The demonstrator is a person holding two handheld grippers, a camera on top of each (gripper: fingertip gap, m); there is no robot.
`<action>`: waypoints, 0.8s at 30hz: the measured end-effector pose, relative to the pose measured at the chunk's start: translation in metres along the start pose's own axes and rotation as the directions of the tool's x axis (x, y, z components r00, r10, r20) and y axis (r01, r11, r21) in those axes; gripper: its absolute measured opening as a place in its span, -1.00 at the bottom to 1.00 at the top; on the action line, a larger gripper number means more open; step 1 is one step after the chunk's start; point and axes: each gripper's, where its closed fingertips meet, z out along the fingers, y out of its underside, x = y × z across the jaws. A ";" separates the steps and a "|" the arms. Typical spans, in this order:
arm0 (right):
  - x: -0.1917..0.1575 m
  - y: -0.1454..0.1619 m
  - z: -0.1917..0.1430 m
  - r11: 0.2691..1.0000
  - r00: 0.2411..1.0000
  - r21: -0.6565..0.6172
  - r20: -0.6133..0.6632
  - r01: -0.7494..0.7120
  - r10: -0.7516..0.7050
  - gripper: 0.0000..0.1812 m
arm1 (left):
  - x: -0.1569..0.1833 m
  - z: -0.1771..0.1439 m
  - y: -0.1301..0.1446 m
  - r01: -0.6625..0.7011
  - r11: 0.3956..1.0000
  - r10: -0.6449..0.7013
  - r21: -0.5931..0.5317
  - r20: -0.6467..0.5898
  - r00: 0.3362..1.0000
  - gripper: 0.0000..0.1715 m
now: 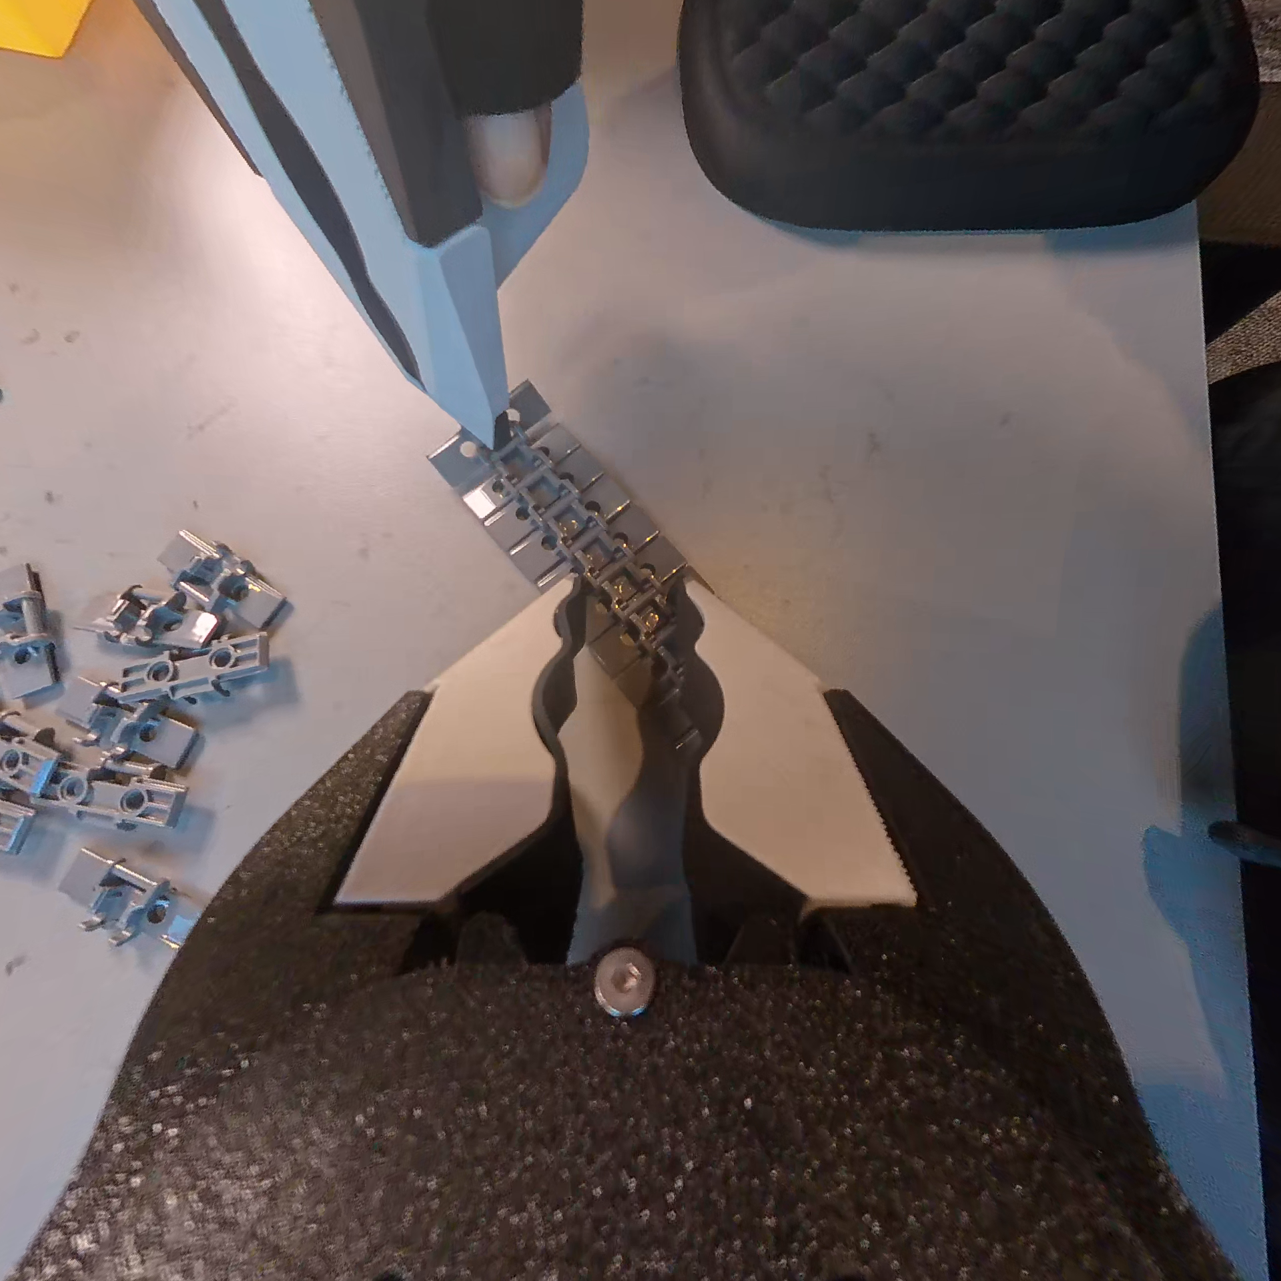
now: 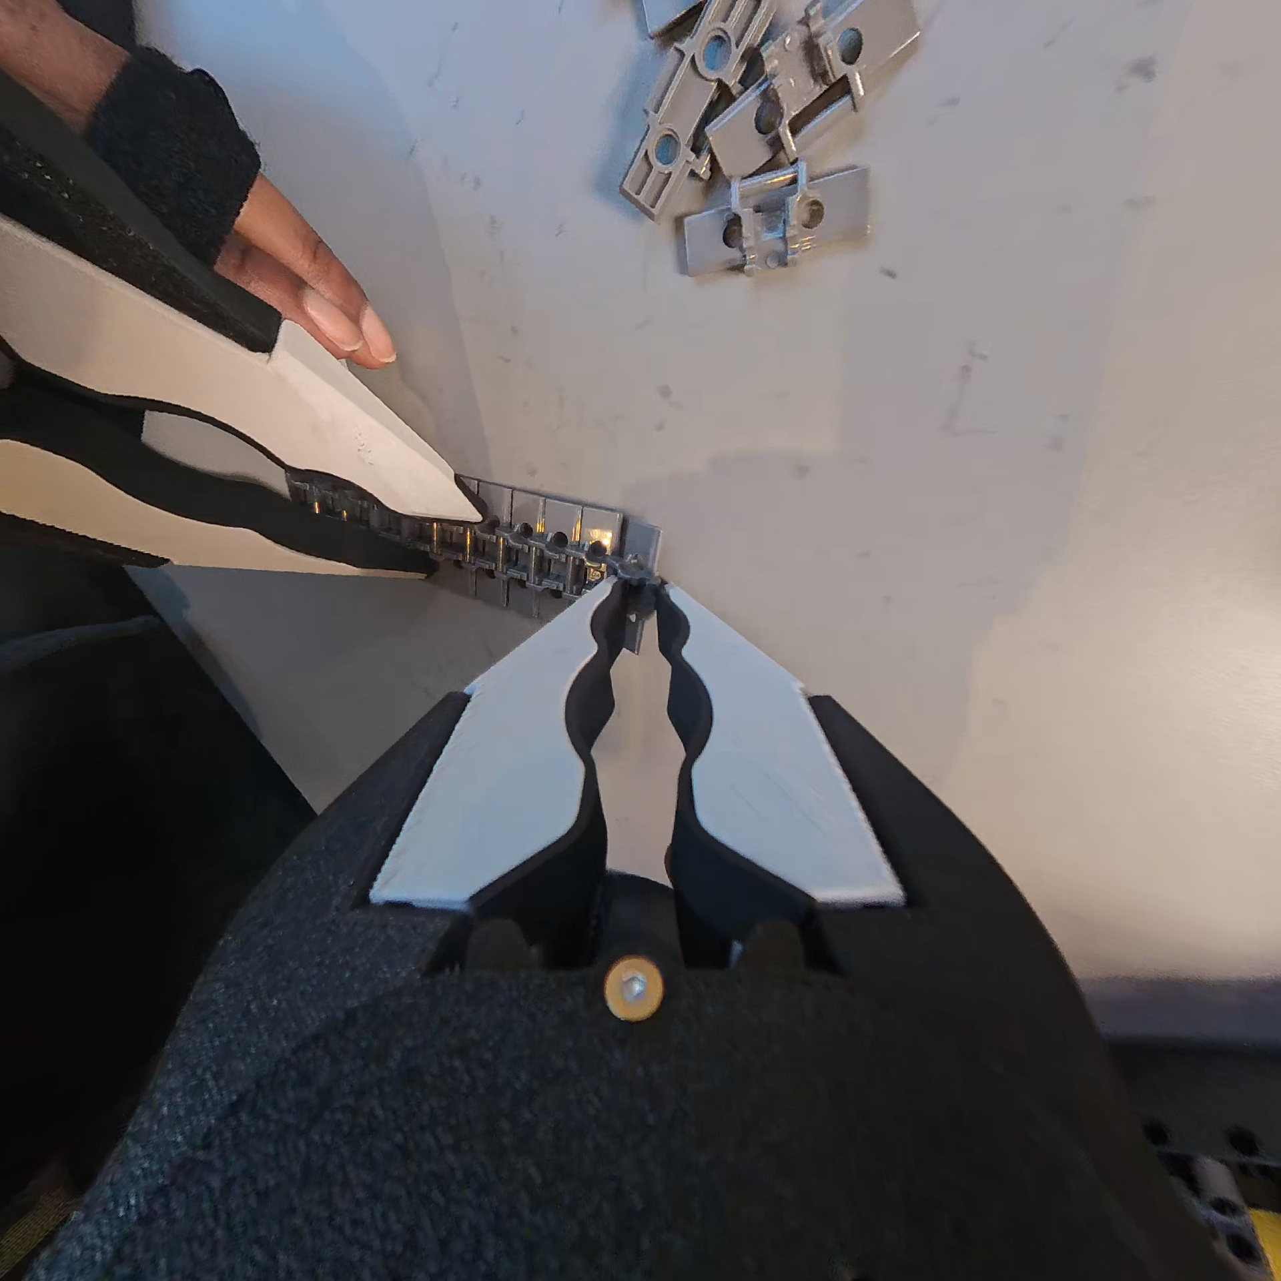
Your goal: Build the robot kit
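A short chain of joined grey plastic track links (image 1: pixel 554 513) lies on the white table (image 1: pixel 901 450). My left gripper (image 1: pixel 627 596) is shut on the chain's near end, with several links between its black pads. My right gripper (image 1: pixel 495 433) comes in from the upper left, its tips on the chain's far end link. In the right wrist view my right gripper (image 2: pixel 636 589) pinches the end link of the chain (image 2: pixel 541 547). The left gripper (image 2: pixel 454 544) grips the other end at the left. A pile of loose grey links (image 1: pixel 132 693) lies to the left and also shows in the right wrist view (image 2: pixel 755 132).
A black quilted chair seat (image 1: pixel 970 104) sits past the table's far edge. The table's right edge (image 1: pixel 1209 554) runs close to the chain. A yellow object (image 1: pixel 41 24) shows at the top left corner. A person's fingers (image 2: pixel 312 291) rest on the left gripper. My right fingertips sit around 7 cm from my left ones. From my right tips it is roughly 20 cm to the yellow object (image 1: pixel 41 24); from my left, 30 cm.
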 end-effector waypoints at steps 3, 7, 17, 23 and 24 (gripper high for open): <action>0.001 0.000 0.002 1.000 0.999 -0.013 -0.033 0.028 -0.029 -0.92 | 0.000 0.000 0.000 -0.003 1.000 0.003 0.000 0.004 1.000 -0.73; 0.001 0.000 0.002 1.000 0.999 0.012 -0.029 0.024 -0.023 -0.91 | 0.000 0.000 0.000 -0.012 1.000 0.012 0.000 0.011 1.000 -0.73; 0.009 -0.036 -0.022 0.954 0.981 0.229 -0.041 0.192 -0.188 -0.66 | -0.002 -0.001 0.000 0.026 1.000 -0.026 0.003 -0.010 1.000 -0.74; 0.023 -0.063 -0.018 0.906 0.963 0.330 -0.124 0.266 -0.238 -0.65 | 0.001 -0.002 0.000 0.038 0.999 -0.038 0.008 -0.048 0.998 -0.70; 0.022 -0.069 -0.014 0.889 0.954 0.348 -0.149 0.298 -0.261 -0.65 | 0.002 -0.004 -0.003 0.051 0.998 -0.050 0.023 -0.069 0.996 -0.67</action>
